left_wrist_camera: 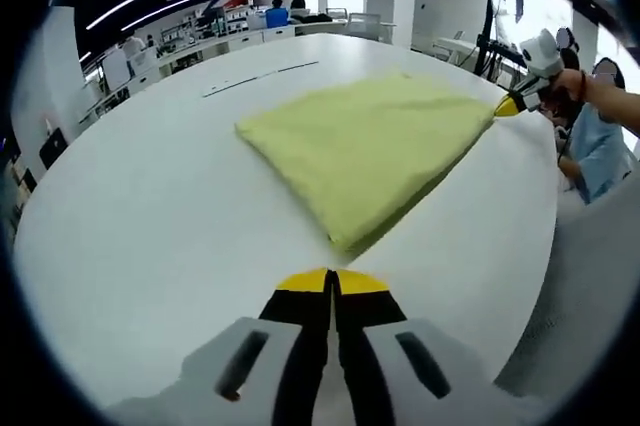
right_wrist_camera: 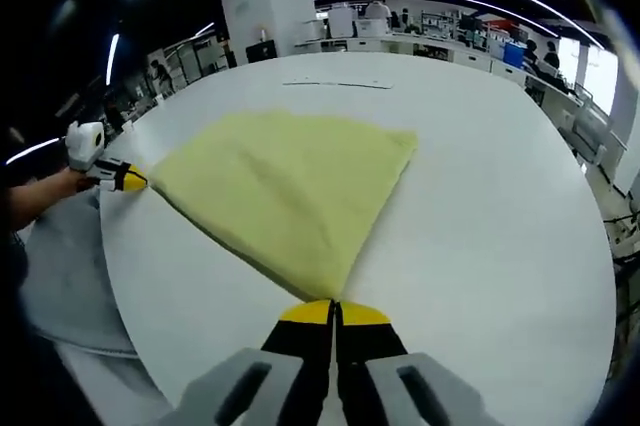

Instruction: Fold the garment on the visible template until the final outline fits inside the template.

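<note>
Yellow cloth, a garment (left_wrist_camera: 372, 146) already folded into a flat four-cornered shape, lies on the round white worktop (left_wrist_camera: 150, 236), smooth on top with a doubled edge showing along its near side. In the left gripper view the left hand-held gripper (left_wrist_camera: 331, 283) has its yellow-tipped jaws pressed together just short of the garment's nearest corner; I cannot tell whether any cloth is caught between them. Off to the right in that view the right hand-held gripper (left_wrist_camera: 508, 106) meets the garment's far right corner, gripped by a person's hand (left_wrist_camera: 566, 92) with a light blue sleeve behind it. The right gripper view gives the opposite angle: the right hand-held gripper (right_wrist_camera: 334, 312) has its jaws closed right at the pointed corner of the garment (right_wrist_camera: 285, 186), which seems to run in between the tips, and the left hand-held gripper (right_wrist_camera: 128, 180) sits at the cloth's left corner, on the worktop's (right_wrist_camera: 480, 206) edge. That view also shows a faint thin line (right_wrist_camera: 338, 84) marked on the worktop beyond the cloth; in the left gripper view a similar line (left_wrist_camera: 260, 77) lies beyond the garment's far side. Whether these belong to a template outline is hard to make out. Desks and seated people fill the blurred background.
</note>
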Tool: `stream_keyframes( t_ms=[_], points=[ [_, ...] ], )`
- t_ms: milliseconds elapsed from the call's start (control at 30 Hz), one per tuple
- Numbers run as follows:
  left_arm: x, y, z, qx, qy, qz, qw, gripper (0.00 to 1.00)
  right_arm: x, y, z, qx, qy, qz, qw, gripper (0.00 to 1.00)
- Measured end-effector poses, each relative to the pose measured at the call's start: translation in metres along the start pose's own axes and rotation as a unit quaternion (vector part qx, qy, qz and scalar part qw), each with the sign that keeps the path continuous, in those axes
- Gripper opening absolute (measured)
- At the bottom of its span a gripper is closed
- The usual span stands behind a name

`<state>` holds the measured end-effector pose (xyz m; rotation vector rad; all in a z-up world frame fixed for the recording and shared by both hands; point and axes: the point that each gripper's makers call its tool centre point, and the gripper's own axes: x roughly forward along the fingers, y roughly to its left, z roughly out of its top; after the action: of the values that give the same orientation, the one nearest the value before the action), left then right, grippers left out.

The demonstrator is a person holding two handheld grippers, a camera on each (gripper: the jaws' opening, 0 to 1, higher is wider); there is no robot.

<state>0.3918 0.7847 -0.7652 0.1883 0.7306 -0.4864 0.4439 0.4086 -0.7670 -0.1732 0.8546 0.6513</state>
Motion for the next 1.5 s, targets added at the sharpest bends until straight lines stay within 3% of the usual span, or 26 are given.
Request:
stream_keyframes(
  t_ms=[233, 300, 433, 533, 700, 767, 900, 1167, 1367, 1500],
  points=[
    [-0.004, 0.003, -0.002, -0.018, -0.004, 0.010, 0.9998, 0.00, 0.004, -0.002, 0.002, 0.014, -0.008, -0.008, 0.9998, 0.00],
    [-0.006, 0.002, 0.001, -0.041, -0.014, 0.009, 0.9990, 0.00, 0.004, -0.004, 0.002, 0.020, -0.012, -0.015, 0.9996, 0.00],
    [-0.013, 0.003, 0.014, -0.090, -0.048, 0.013, 0.9947, 0.00, -0.002, -0.005, 0.011, 0.034, -0.030, -0.020, 0.9988, 0.11],
    [-0.018, 0.002, 0.024, -0.109, -0.069, 0.010, 0.9916, 0.01, -0.007, -0.003, 0.014, 0.049, -0.029, -0.019, 0.9982, 0.28],
    [-0.026, 0.001, 0.038, -0.125, -0.083, 0.015, 0.9886, 0.27, -0.017, 0.011, 0.026, 0.059, -0.038, -0.009, 0.9975, 0.51],
    [-0.030, 0.003, 0.041, -0.126, -0.086, 0.027, 0.9880, 0.40, -0.022, 0.018, 0.034, 0.051, -0.045, -0.007, 0.9976, 0.57],
    [-0.041, -0.001, 0.054, -0.132, -0.108, 0.024, 0.9851, 0.56, -0.033, 0.029, 0.047, 0.036, -0.053, -0.002, 0.9979, 0.68],
    [-0.058, -0.006, 0.066, -0.158, -0.130, 0.015, 0.9788, 0.74, -0.055, 0.060, 0.065, -0.013, -0.062, 0.024, 0.9977, 0.87],
    [-0.068, -0.012, 0.069, -0.144, -0.127, 0.017, 0.9813, 0.85, -0.067, 0.071, 0.072, -0.022, -0.070, 0.027, 0.9970, 0.92],
    [-0.075, -0.015, 0.070, -0.132, -0.123, 0.022, 0.9834, 0.93, -0.074, 0.077, 0.077, -0.003, -0.090, 0.029, 0.9955, 0.97]
  ],
)
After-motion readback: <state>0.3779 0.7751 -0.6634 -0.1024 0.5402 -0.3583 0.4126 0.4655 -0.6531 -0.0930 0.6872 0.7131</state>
